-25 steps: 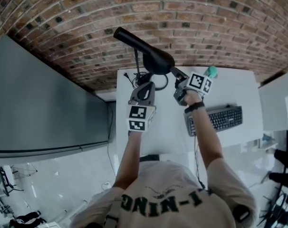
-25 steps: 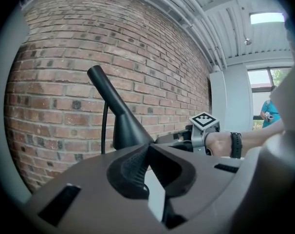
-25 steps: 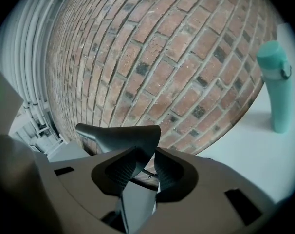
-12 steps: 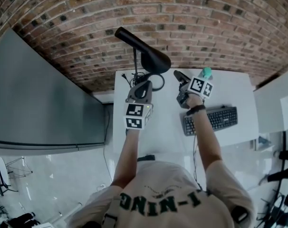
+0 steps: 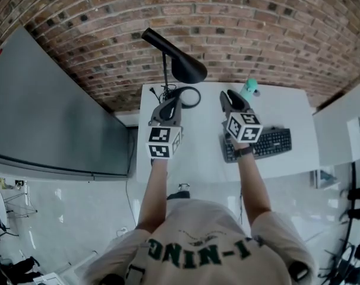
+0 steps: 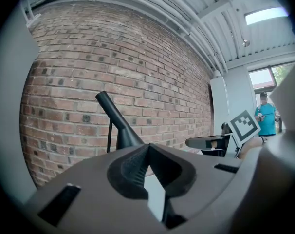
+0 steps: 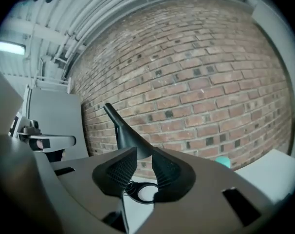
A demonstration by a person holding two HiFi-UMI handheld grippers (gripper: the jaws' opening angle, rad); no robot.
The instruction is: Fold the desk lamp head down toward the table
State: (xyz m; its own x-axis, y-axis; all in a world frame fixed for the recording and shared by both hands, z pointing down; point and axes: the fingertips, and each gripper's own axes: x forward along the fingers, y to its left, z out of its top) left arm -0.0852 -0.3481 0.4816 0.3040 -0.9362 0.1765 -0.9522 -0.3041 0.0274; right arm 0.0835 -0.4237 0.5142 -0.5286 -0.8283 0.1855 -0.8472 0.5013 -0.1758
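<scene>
The black desk lamp (image 5: pixel 179 58) stands at the back of the white table (image 5: pixel 287 108), its long head (image 5: pixel 189 71) sloping down to the right over a ring base (image 5: pixel 188 95). The lamp (image 6: pixel 119 126) shows ahead of both grippers, and from the right its head (image 7: pixel 127 133) and ring base (image 7: pixel 143 193) sit just past the jaws. My left gripper (image 5: pixel 170 107) is near the base and touches nothing; its jaws meet at the tip (image 6: pixel 147 149). My right gripper (image 5: pixel 230 98) is right of the lamp and clear of it; its jaws (image 7: pixel 143 161) are closing with a gap and nothing between them.
A dark keyboard (image 5: pixel 269 142) lies under my right wrist. A teal object (image 5: pixel 249 88) stands at the back by the brick wall (image 5: pixel 257 34). A tangled cable (image 5: pixel 163 92) lies beside the lamp stem. A large grey panel (image 5: pixel 43 117) borders the table's left. A person (image 6: pixel 267 118) stands far off.
My right gripper has come off the lamp head, rolled and drawn back toward me. The left gripper has also pulled back a little. The lamp stands free.
</scene>
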